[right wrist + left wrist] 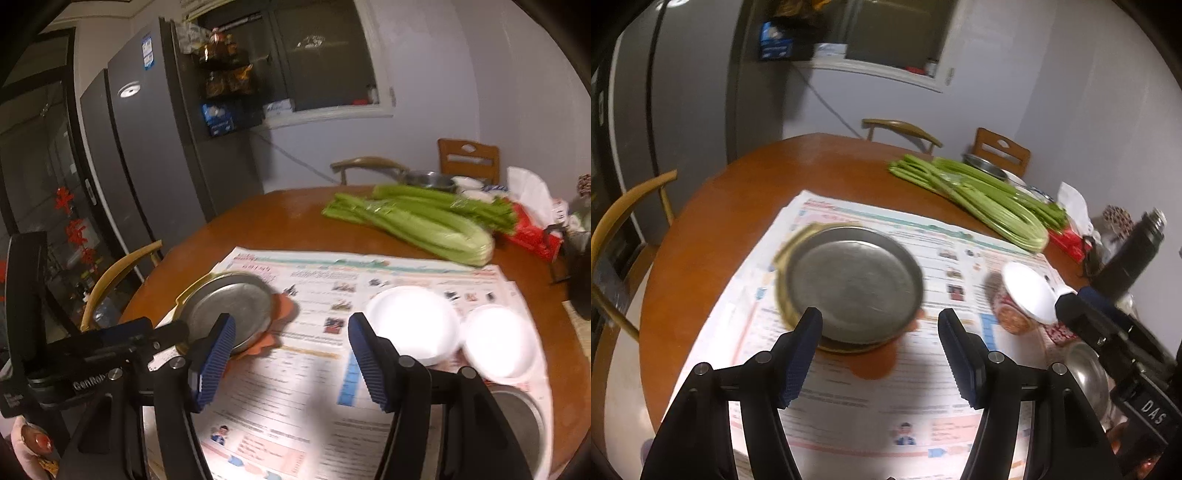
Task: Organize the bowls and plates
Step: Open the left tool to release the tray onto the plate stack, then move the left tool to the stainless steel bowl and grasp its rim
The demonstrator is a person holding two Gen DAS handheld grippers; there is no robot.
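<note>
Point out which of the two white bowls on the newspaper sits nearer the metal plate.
The larger-looking white bowl, the left one in the right wrist view. It lies between the round grey metal plate and the other white bowl, which sits beside it toward the table's right edge.

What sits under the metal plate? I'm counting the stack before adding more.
Under the metal plate, a yellow-rimmed plate and an orange one peek out. Anything else beneath is covered.

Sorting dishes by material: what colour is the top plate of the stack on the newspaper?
Dull silver-grey metal plate, seen best from the left wrist.
</note>
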